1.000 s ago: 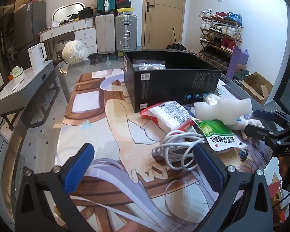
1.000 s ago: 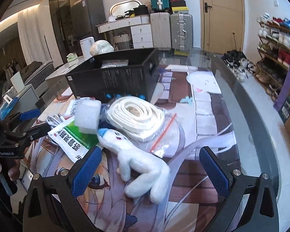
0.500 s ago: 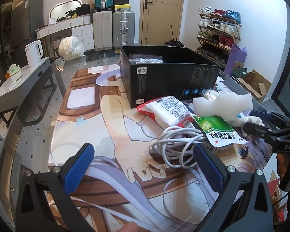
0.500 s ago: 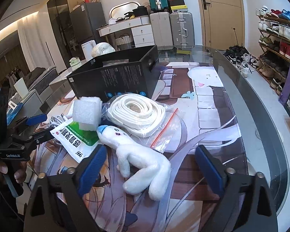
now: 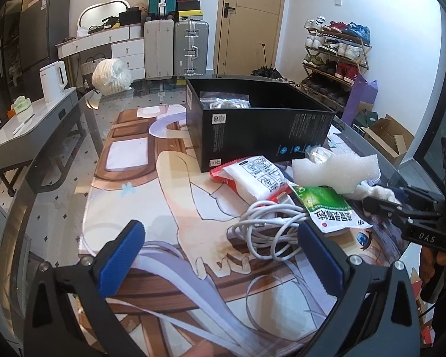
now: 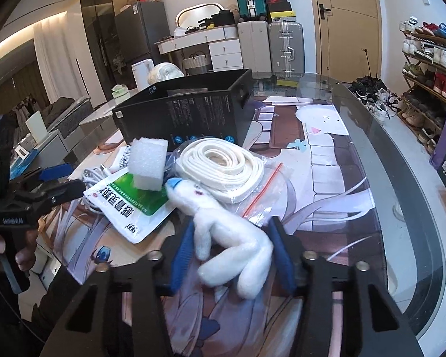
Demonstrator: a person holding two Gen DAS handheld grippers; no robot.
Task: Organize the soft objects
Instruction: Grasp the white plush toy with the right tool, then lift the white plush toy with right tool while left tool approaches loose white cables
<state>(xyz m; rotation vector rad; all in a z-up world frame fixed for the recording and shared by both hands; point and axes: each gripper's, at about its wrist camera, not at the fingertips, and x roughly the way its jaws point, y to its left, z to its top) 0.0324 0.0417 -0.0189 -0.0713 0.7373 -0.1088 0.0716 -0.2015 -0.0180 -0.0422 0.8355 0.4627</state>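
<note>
A white plush toy (image 6: pixel 223 232) lies on the printed mat. My right gripper (image 6: pixel 232 253) has its blue fingers closed in on the toy's body from both sides. It shows at the right edge of the left wrist view (image 5: pixel 380 205). A white foam block (image 6: pixel 147 165) rests on a green and white sachet (image 6: pixel 128 205). A bagged coil of white strap (image 6: pixel 223 166) lies beside them. A black open box (image 5: pixel 258 125) stands behind the pile. My left gripper (image 5: pixel 220 253) is open and empty above the mat, in front of a white cable (image 5: pixel 267 229).
A red and white packet (image 5: pixel 252 178) lies by the box. The round glass table's edge (image 6: pixel 401 178) curves on the right. A shoe rack (image 5: pixel 336 56), suitcases (image 5: pixel 175 47) and a white kettle (image 5: pixel 53 80) stand around the room.
My right gripper moved forward and its fingers closed from wide open onto the plush toy. My left gripper stayed open and shifted slightly.
</note>
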